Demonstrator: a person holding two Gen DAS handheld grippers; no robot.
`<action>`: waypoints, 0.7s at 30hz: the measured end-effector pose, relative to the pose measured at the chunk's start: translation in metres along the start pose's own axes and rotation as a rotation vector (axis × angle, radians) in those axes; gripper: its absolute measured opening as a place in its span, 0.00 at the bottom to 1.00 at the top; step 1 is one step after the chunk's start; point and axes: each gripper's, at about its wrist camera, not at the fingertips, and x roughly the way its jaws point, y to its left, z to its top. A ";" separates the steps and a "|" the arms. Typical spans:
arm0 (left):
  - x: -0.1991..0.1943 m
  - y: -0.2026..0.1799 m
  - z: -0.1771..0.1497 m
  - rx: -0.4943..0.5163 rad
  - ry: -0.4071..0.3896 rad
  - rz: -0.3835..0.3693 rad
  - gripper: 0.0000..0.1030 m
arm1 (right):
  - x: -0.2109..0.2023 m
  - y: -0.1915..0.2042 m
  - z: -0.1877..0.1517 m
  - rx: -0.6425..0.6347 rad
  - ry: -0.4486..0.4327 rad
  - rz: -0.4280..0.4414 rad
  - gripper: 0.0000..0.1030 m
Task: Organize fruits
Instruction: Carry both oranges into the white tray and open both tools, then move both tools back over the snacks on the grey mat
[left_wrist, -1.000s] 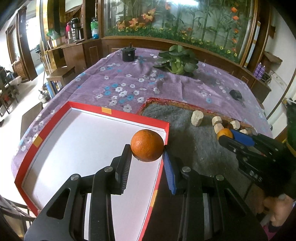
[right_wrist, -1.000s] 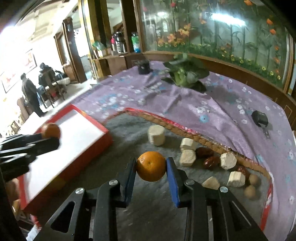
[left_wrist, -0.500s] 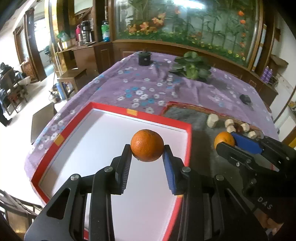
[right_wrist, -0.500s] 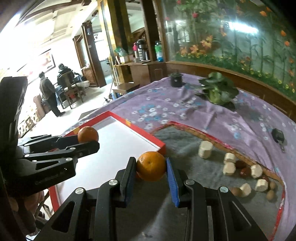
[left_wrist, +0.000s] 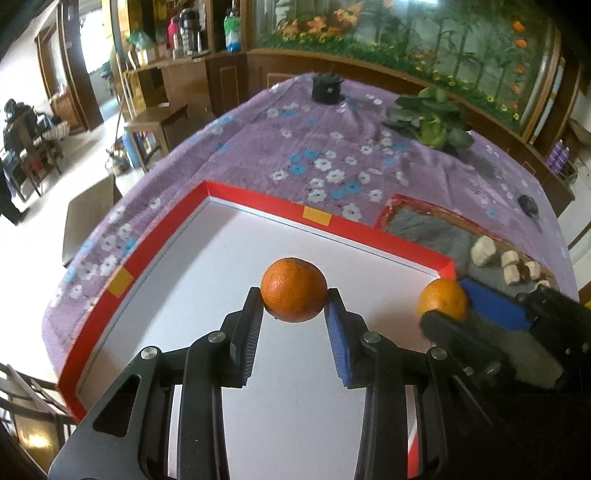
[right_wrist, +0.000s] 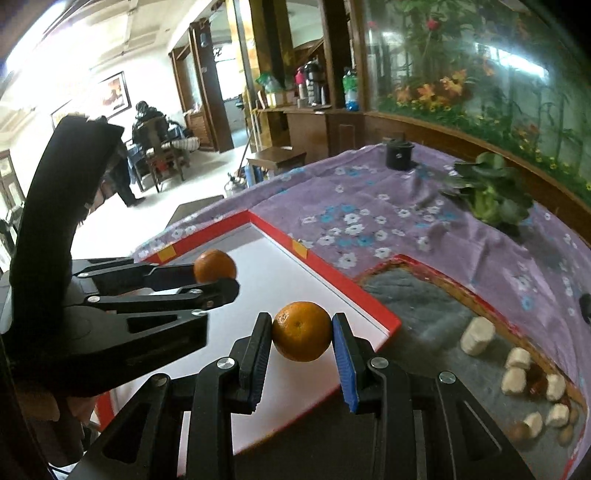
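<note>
1. Above the white floor of the red-rimmed tray (left_wrist: 258, 201), toward its right edge, two oranges are hanging clear of the surface, each carried by its own gripper; neither is touching the tray.
2. The left gripper (left_wrist: 293, 306) is pinching the first orange (left_wrist: 293, 290) across its widest part, the jaws parted only by the fruit's width and pressing its two sides, with the fruit riding at the fingertips.
3. The right gripper (right_wrist: 301, 334) is clamping the second orange (right_wrist: 301, 331) in the same way, nearer the tray's right rim and just short of the corner by the grey mat (right_wrist: 424, 314).
4. Handling judgement: each fruit is looking round, firm and moderately light, with a dimpled rind giving fair friction. The equator is appearing the soundest place to hold. A hard squeeze is risking a bruise; a grip off the centre line is likely letting the fruit roll out.
5. Release judgement: on a flat floor a round fruit is liable to roll, so lowering to contact before opening is seeming prudent.
6. On the grey mat, along its far and right edges, pale chunks (right_wrist: 476, 336) and dark red fruits (right_wrist: 535, 382) are lying, untouched by either gripper.
7. Under tray and mat, a purple flowered cloth (left_wrist: 332, 147) is covering the table.
</note>
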 end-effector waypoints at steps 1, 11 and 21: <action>0.005 0.001 0.002 -0.008 0.009 -0.005 0.33 | 0.007 0.000 0.001 -0.005 0.012 -0.002 0.31; 0.037 0.006 0.005 -0.040 0.074 0.010 0.33 | 0.043 -0.008 -0.007 0.013 0.094 -0.014 0.32; 0.017 0.010 0.003 -0.073 -0.005 0.058 0.59 | 0.010 -0.012 -0.014 0.053 0.020 0.026 0.51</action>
